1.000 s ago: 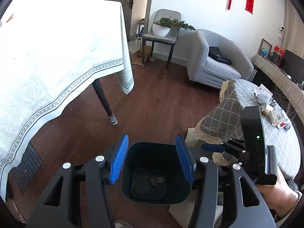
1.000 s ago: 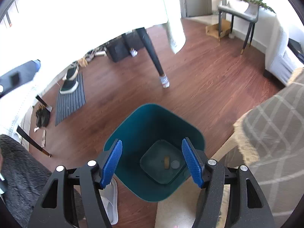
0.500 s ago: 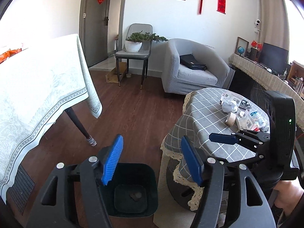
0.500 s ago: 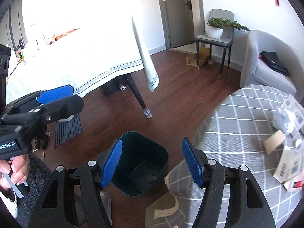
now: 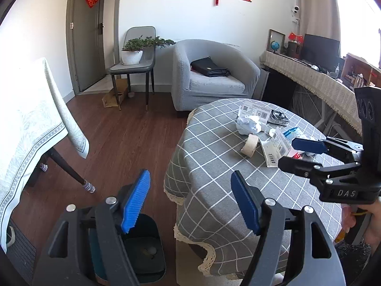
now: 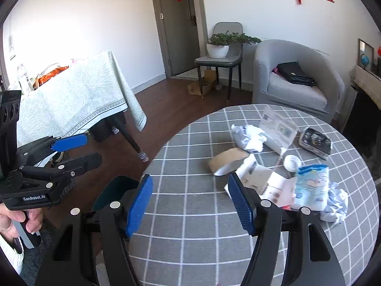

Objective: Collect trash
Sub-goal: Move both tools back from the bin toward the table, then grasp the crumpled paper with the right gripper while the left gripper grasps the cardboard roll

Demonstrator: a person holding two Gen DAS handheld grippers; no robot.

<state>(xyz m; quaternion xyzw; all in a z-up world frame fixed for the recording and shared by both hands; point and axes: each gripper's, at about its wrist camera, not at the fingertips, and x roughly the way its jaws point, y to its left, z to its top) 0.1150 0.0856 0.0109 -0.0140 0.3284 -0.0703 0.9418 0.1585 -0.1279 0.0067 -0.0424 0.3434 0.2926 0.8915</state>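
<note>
Left gripper (image 5: 190, 199): jaws spread, have just been opening, nothing between the blue ribbed pads. It hangs over the edge of the round table with grey checked cloth (image 5: 214, 166). Dark teal plastic bin (image 5: 142, 250) sits on the floor below its left finger, small scraps on the bin's bottom.

Right gripper (image 6: 190, 205): jaws spread, empty, over the tabletop. Trash lies ahead and right of its fingers, untouched: crumpled white paper ball (image 6: 250, 137), cardboard tape roll (image 6: 228, 160), light blue printed wrapper (image 6: 312, 186).
</note>
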